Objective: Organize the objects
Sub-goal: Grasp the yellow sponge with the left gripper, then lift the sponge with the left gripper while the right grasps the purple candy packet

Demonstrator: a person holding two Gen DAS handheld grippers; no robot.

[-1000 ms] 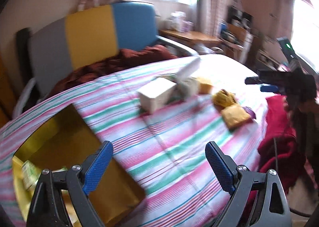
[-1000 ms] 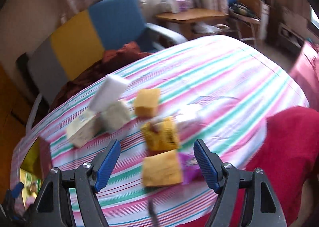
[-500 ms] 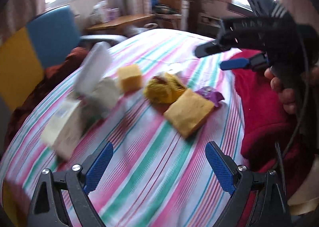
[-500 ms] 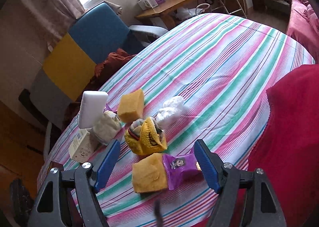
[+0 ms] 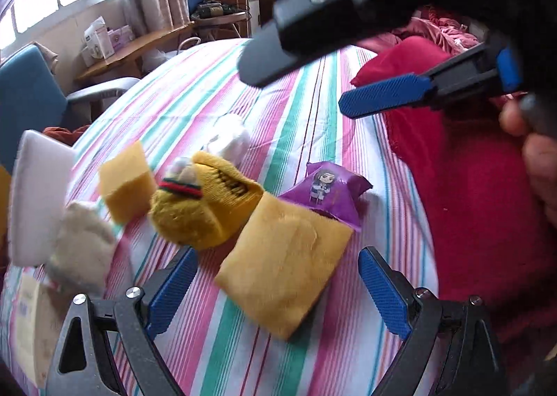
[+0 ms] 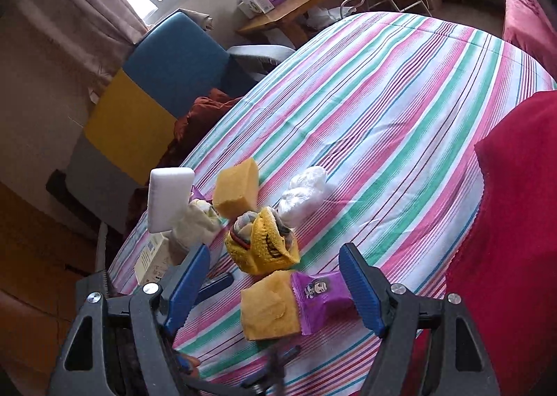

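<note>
Objects lie on a striped tablecloth (image 5: 216, 89). A flat yellow sponge (image 5: 283, 263) lies between the open fingers of my left gripper (image 5: 276, 284), with a purple snack packet (image 5: 325, 189) just beyond it. A yellow knitted sock bundle (image 5: 202, 208), a yellow sponge block (image 5: 123, 180), a white foam block (image 5: 34, 201) and a cream bundle (image 5: 81, 246) lie to the left. My right gripper (image 6: 275, 286) is open above the flat sponge (image 6: 268, 307) and packet (image 6: 322, 298). It also shows in the left wrist view, top right.
A white plastic wad (image 6: 304, 190) lies past the sock bundle (image 6: 263, 243). A small carton (image 6: 151, 260) sits at the left table edge. A red cloth (image 6: 515, 222) covers the right side. A blue and yellow chair (image 6: 156, 82) stands behind the table.
My left gripper has swung right from the gold box and closed in on the flat yellow sponge. My right gripper has come down nearer the sponge and purple packet.
</note>
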